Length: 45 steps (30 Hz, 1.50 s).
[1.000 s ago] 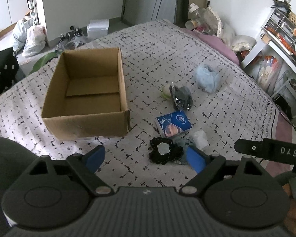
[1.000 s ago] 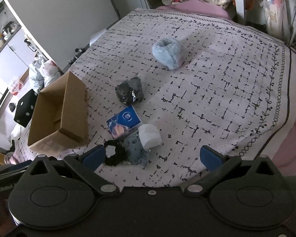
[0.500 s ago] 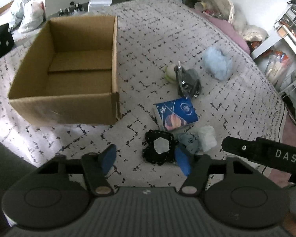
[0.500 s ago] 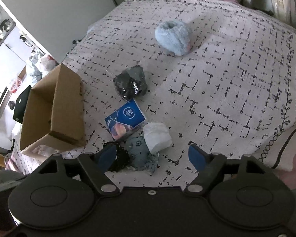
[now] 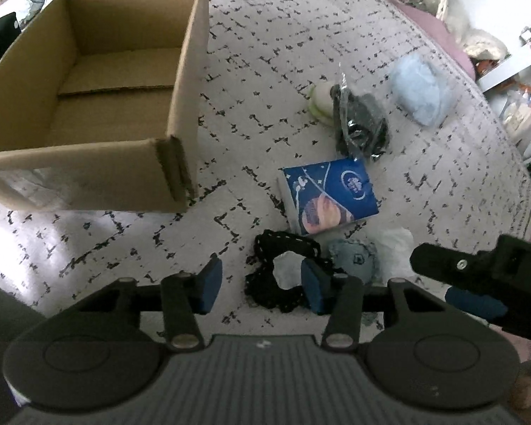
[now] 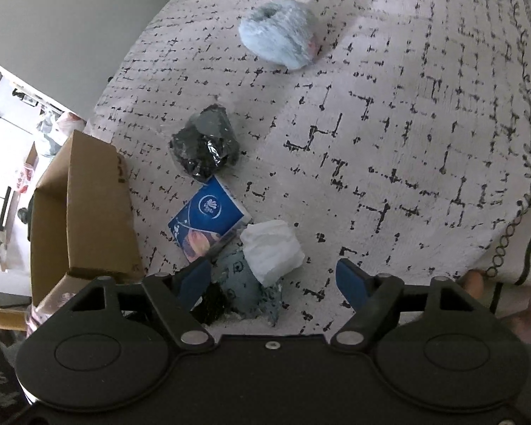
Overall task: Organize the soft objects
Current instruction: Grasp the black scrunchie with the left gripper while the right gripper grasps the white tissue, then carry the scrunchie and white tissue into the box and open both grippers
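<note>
Small soft things lie in a heap on the patterned bedspread [image 6: 407, 124]. My left gripper [image 5: 262, 287] hangs low over a black lace piece [image 5: 279, 248]. Its jaws are closing, with part of the lace between them and no pad pressing on it. My right gripper [image 6: 272, 279] stands open around a white wad [image 6: 270, 251] without touching it. It also shows in the left wrist view [image 5: 478, 279]. A grey-blue cloth [image 6: 244, 287] lies under the wad. Farther off lie a blue tissue pack [image 5: 331, 194], a black wrapped bundle [image 5: 361, 124] and a pale blue fluffy ball [image 6: 279, 37].
An open, empty cardboard box [image 5: 180, 81] stands on the bed to the left of the heap. A pale green and white item [image 5: 320, 99] sits beside the black bundle. Shelves and clutter [image 5: 513, 106] line the bed's far right side.
Both grippers have sunk toward the heap, which now looks larger. The left jaws have narrowed a lot, the right jaws somewhat. No object has moved.
</note>
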Available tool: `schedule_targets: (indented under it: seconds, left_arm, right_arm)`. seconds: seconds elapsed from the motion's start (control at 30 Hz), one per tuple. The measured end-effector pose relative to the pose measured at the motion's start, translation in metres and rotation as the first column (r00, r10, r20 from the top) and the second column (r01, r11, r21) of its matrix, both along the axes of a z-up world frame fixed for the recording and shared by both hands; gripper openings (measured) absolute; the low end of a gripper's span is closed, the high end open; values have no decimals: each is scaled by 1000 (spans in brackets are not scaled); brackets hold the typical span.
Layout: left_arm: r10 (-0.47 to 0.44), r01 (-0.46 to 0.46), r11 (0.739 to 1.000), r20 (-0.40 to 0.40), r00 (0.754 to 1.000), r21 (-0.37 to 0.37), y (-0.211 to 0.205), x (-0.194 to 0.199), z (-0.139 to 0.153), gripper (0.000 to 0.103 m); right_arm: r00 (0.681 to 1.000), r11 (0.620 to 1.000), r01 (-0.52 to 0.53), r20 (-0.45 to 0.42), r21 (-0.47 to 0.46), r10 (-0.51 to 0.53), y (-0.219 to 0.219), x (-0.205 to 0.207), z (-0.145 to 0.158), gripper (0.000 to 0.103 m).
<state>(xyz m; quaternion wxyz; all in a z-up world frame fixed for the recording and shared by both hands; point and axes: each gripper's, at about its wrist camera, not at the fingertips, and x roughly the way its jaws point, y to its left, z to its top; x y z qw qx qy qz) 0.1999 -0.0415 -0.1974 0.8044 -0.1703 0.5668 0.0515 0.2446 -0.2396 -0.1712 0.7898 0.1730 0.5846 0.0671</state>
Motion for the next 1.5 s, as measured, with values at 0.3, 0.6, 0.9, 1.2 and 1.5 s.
schedule_targets:
  seconds: [0.3, 0.6, 0.9, 1.2, 1.5]
  left_arm:
    - [-6, 7, 1000, -24, 1000, 18, -11, 12, -17, 48]
    - [-25, 25, 1000, -11, 1000, -14, -15, 10, -14, 25]
    - [-7, 7, 1000, 77, 997, -6, -16, -6, 13, 23]
    - [37, -36, 999, 165, 986, -7, -1, -27, 51, 23]
    - [61, -60, 998, 223, 973, -8, 6, -48, 76, 23]
  right_arm:
    - [998, 1000, 9, -63, 23, -8, 2, 13, -17, 73]
    - [992, 997, 42, -122, 71, -34, 0, 20, -32, 71]
    - [993, 992, 56, -114, 110, -43, 2, 14, -33, 12]
    - [998, 987, 68, -4, 145, -68, -4, -5, -10, 10]
    - [989, 966, 65, 110, 250, -95, -12, -22, 14, 10]
